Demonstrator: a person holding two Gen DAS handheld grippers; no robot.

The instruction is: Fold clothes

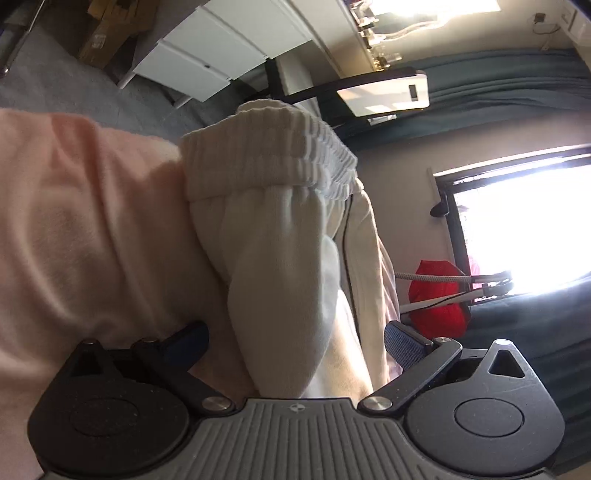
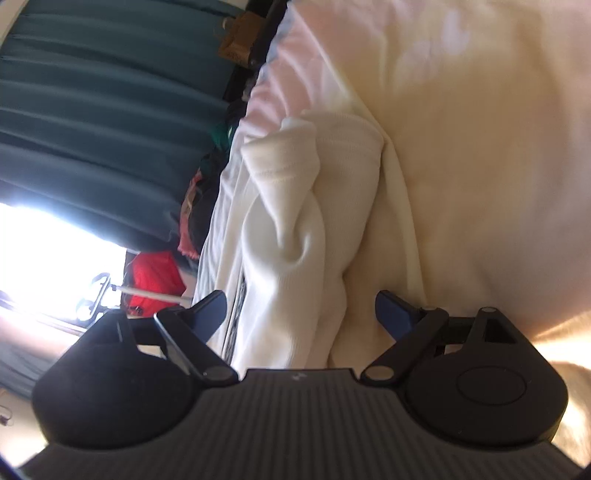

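Note:
A white garment [image 1: 273, 236] with a ribbed elastic waistband [image 1: 269, 147] lies on a pale pink bed sheet [image 1: 74, 206], both views rolled sideways. My left gripper [image 1: 295, 341] is open, its blue-padded fingers spread on either side of the bunched cloth just below the waistband. In the right wrist view the same white garment [image 2: 299, 229] shows a folded, twisted end with a hem. My right gripper [image 2: 301, 310] is open too, straddling that end, and the cloth runs back between the fingers to the body of the tool. Neither pair of pads is pressed onto the fabric.
A cream blanket [image 2: 480, 166] covers the bed beside the garment. Teal curtains [image 2: 92, 110], a bright window [image 1: 524, 229], a red item [image 1: 439, 299], a white drawer unit [image 1: 221, 48] and a cardboard box [image 1: 107, 29] stand around the bed.

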